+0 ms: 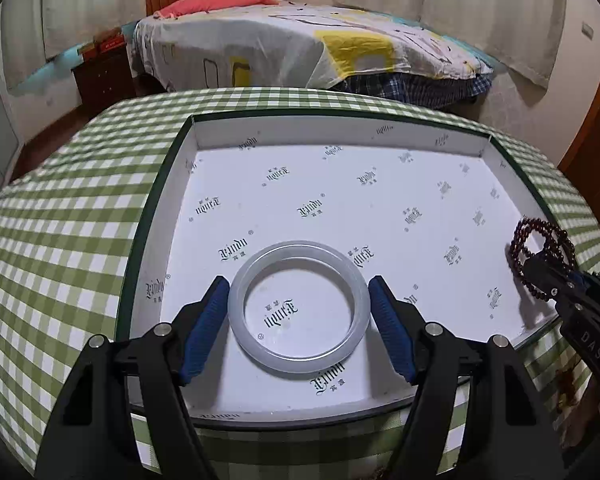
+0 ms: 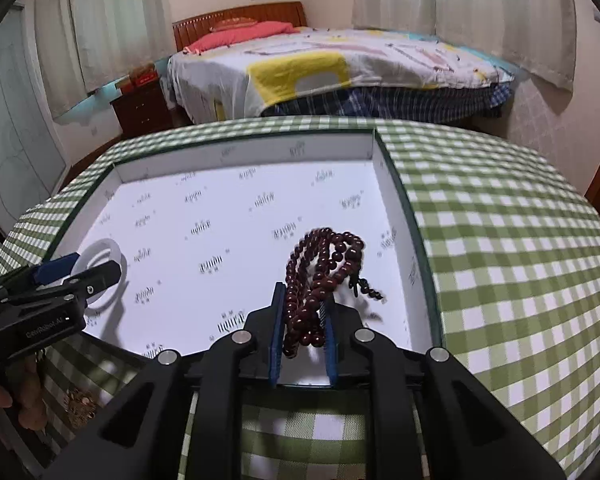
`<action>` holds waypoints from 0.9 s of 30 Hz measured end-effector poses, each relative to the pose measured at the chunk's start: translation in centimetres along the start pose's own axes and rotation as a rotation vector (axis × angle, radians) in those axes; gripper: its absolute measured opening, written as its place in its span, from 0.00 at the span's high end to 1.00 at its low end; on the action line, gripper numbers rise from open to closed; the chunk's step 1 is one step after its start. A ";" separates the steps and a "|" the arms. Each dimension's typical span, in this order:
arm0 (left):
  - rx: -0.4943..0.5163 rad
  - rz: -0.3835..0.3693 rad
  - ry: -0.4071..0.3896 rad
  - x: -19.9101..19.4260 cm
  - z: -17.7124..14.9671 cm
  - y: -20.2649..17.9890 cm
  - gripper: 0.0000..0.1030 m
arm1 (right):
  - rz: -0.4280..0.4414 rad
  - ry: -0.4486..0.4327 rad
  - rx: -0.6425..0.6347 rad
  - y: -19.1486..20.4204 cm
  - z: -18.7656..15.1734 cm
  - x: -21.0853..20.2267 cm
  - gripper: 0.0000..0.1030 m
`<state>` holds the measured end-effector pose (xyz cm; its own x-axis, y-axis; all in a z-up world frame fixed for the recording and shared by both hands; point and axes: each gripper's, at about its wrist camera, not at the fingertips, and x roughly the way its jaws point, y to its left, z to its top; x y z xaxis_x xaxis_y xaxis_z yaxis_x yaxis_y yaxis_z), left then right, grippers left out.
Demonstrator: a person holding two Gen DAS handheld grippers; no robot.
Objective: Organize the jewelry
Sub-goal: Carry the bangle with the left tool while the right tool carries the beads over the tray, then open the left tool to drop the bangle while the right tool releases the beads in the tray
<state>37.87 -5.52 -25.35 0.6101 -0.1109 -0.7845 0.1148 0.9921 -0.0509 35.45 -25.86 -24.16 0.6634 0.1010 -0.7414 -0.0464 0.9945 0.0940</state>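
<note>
A pale white jade bangle lies flat on the floor of a shallow white box with a dark green rim. My left gripper is open, its blue pads on either side of the bangle with small gaps. The bangle also shows in the right wrist view, partly behind the left gripper. My right gripper is shut on a dark red bead string and holds it just above the box's near right corner. In the left wrist view the beads hang from the right gripper.
The box sits on a table with a green and white checked cloth. Beyond the table stands a bed with a patterned cover and a dark nightstand. Curtains hang along the walls.
</note>
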 end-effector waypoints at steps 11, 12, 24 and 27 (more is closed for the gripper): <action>0.000 -0.005 -0.084 -3.8 0.5 -0.3 0.22 | -0.033 -0.088 -0.011 0.3 0.2 -3.5 0.40; -0.003 -0.004 -0.109 -4.9 0.3 -0.3 0.22 | -0.038 -0.112 -0.011 0.5 0.2 -4.5 0.40; -0.035 0.049 -0.297 -16.2 -5.0 1.0 0.22 | -0.022 -0.281 -0.021 4.3 -4.4 -14.3 0.40; -0.047 0.065 -0.307 -17.6 -6.7 1.4 0.23 | -0.013 -0.294 -0.032 5.1 -6.5 -15.9 0.40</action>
<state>22.03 -1.82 -15.69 0.8238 -0.0527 -0.5644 0.0358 0.9985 -0.0410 19.83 -22.21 -16.17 0.8517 0.0801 -0.5178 -0.0565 0.9965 0.0613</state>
